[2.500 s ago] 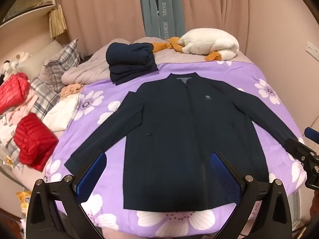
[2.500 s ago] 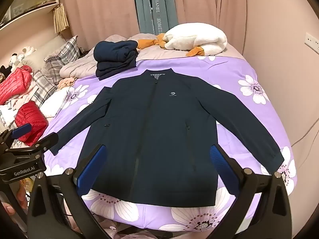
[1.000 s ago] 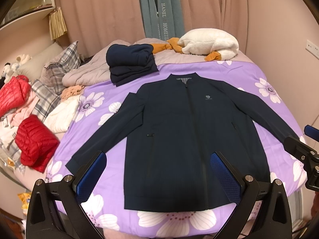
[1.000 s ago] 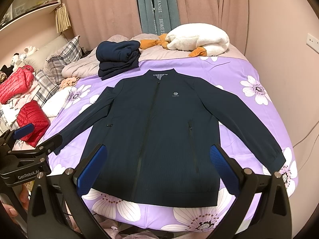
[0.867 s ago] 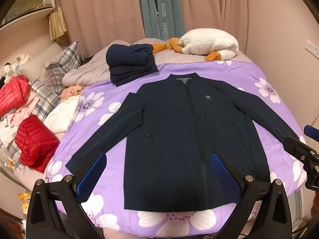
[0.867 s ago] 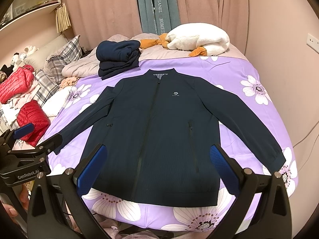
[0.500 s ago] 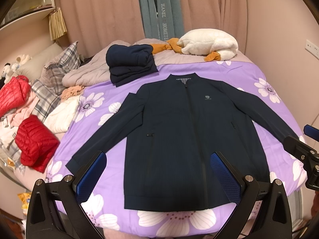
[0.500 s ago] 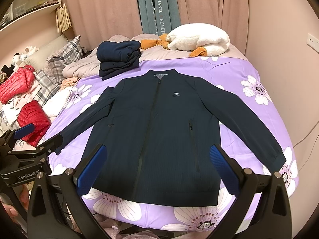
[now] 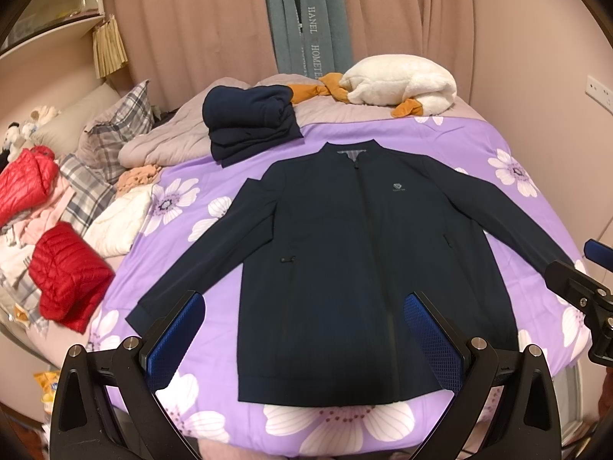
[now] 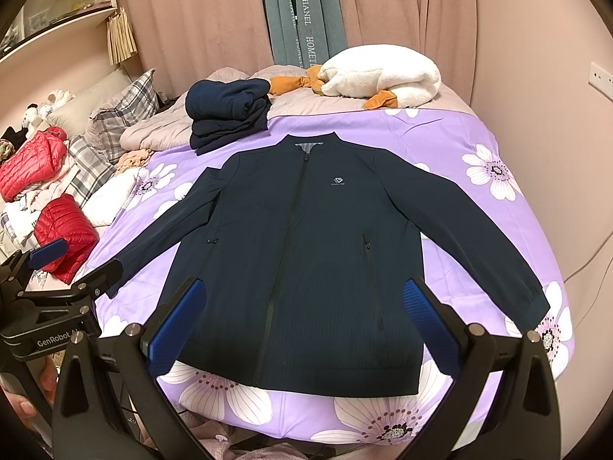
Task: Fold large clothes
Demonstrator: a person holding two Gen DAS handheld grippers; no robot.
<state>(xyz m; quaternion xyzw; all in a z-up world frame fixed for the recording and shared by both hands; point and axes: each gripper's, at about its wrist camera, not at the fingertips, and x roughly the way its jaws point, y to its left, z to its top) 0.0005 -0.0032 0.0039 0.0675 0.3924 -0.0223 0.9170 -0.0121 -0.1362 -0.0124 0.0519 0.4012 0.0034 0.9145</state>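
Observation:
A dark navy zip jacket lies flat, front up, sleeves spread, on a purple flowered bedspread. It also shows in the right wrist view. My left gripper is open and empty, held above the jacket's hem near the foot of the bed. My right gripper is open and empty, also above the hem. The left gripper shows at the left edge of the right wrist view. The right gripper shows at the right edge of the left wrist view.
A stack of folded navy clothes sits behind the jacket's left shoulder. A white plush goose lies at the head of the bed. Red puffer jackets and plaid pillows are piled left. A wall runs along the right.
Both grippers have drifted only slightly; the jacket has not moved and both grippers stay open.

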